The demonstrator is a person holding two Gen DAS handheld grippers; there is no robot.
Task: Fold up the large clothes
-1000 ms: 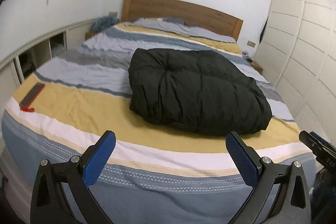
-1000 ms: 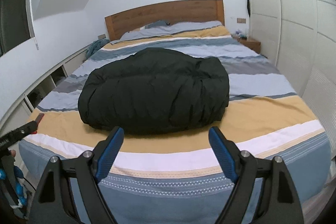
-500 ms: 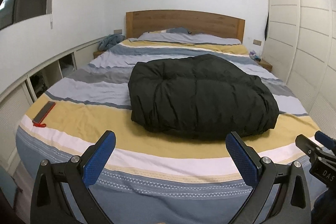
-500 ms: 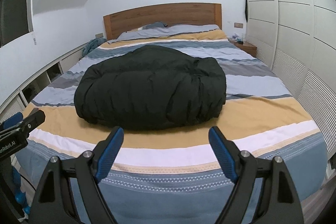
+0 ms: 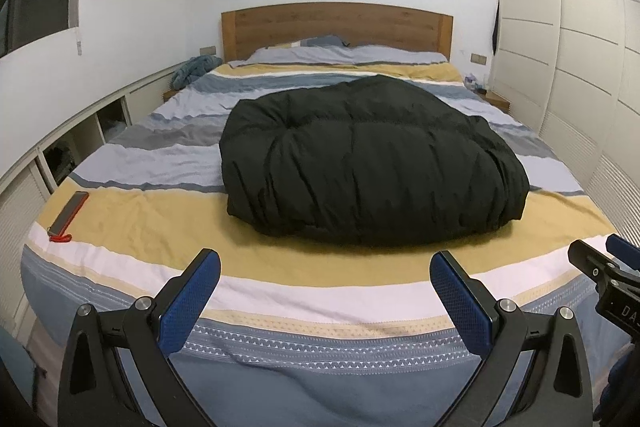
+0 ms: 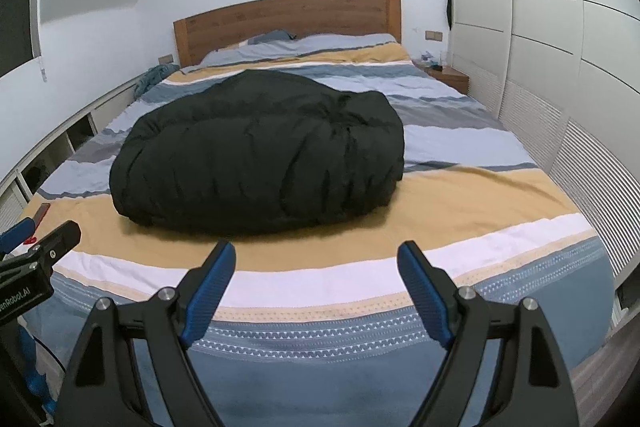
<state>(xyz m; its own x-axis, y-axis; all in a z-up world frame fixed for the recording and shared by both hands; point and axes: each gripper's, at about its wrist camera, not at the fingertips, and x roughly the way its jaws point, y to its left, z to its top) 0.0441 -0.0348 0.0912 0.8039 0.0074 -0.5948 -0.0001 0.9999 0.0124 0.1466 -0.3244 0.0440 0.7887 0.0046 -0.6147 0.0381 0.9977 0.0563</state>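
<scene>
- The black puffy jacket lies in a folded bundle on the striped bedspread, about midway between the wooden headboard and the foot edge of the bed, its near edge on the yellow band.
- The left gripper hovers on the foot side of the jacket, well apart from it, with its blue-padded jaws spread wide and nothing between them.
- The right gripper likewise hangs on the foot side of the jacket, apart from it, jaws wide and holding nothing.
- A flat grey item with a red tag lies on the yellow band, well to the left of the jacket near the bed's side edge.
- A crumpled blue cloth sits beyond the jacket, left of the headboard.
- White panelled wardrobe doors stand to the right of the jacket, past the bed.
</scene>
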